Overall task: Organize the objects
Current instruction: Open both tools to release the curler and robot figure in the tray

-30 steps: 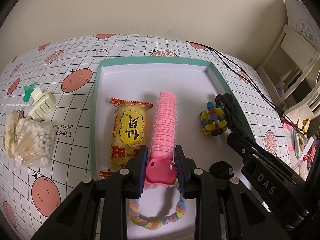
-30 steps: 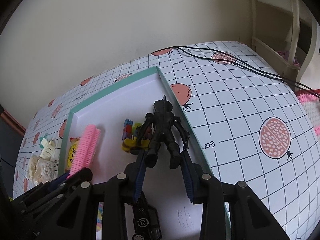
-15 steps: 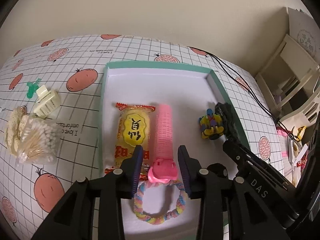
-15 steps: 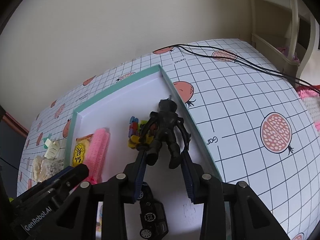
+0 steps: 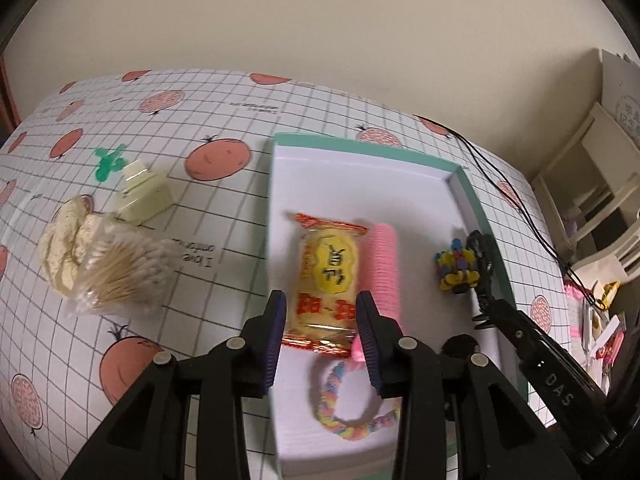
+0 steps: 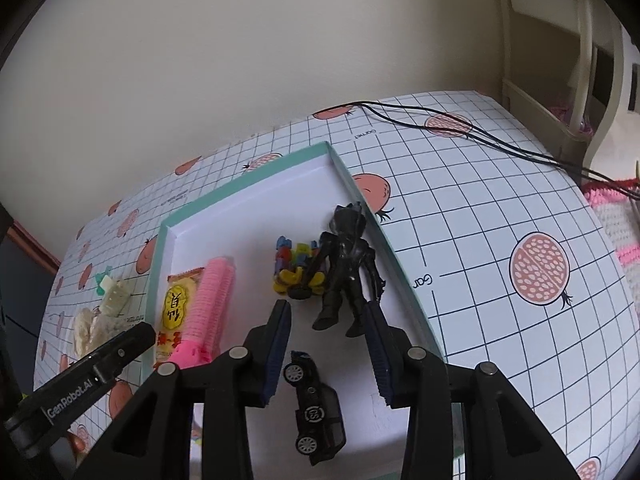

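A teal-rimmed white tray [image 5: 360, 145] [image 6: 248, 176] holds a yellow snack packet [image 5: 326, 276], a pink hair roller [image 5: 382, 264] [image 6: 210, 304], a pastel hair tie [image 5: 352, 412], a colourful block toy [image 5: 456, 268] [image 6: 294, 268], a black figure [image 6: 348, 264] and a black toy car [image 6: 316, 404]. My left gripper [image 5: 321, 332] is open and empty, just above the packet's near end, with the roller beside its right finger. My right gripper [image 6: 328, 332] is open too, and the figure's feet lie between its tips, untouched.
Left of the tray on the fruit-print tablecloth lie a bag of cotton swabs [image 5: 120, 276], a cream hair claw [image 5: 144, 196] and a small green clip [image 5: 106, 162]. Black cables [image 6: 460, 128] cross the table's far right. White furniture [image 5: 592, 184] stands beyond the right edge.
My left gripper opened off the pink roller's end, pulled back and shifted left over the snack packet. The right gripper drew back from the black figure, which stays lying in the tray.
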Motion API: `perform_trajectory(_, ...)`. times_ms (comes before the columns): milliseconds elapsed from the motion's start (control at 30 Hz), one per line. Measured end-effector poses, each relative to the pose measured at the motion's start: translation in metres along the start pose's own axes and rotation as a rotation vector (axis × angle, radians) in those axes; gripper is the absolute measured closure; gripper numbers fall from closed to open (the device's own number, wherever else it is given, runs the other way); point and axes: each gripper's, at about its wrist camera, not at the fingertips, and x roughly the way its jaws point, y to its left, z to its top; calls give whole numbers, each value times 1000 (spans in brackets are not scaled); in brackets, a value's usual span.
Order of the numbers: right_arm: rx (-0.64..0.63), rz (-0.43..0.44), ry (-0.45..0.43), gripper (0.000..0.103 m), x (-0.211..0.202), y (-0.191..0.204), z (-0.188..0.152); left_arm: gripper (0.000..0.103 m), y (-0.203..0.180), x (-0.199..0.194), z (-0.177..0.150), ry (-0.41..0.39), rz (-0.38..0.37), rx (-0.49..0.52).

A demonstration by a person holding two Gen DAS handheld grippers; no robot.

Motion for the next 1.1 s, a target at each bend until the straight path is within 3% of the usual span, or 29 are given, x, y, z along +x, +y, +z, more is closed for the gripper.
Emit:
perform_trajectory(200,-29,41,4,62,1,12,-1,65,19,-1,-2,3,38,-44)
perform_trajectory(300,-54,47,-1,54,1,20,-3,64,30,0,-2,-1,70,-65)
perform_trajectory(567,-93,76,-7,30,2,36,-5,31,53,-4,0,-34,103,-115)
perform_trajectory(767,-104,89,-11,14,2,42,-7,12,60,-5,0,-51,115,-134)
perform_trajectory(1100,-127,81,-15,0,3,47,-8,0,70,-8,-1,-68,134,-176)
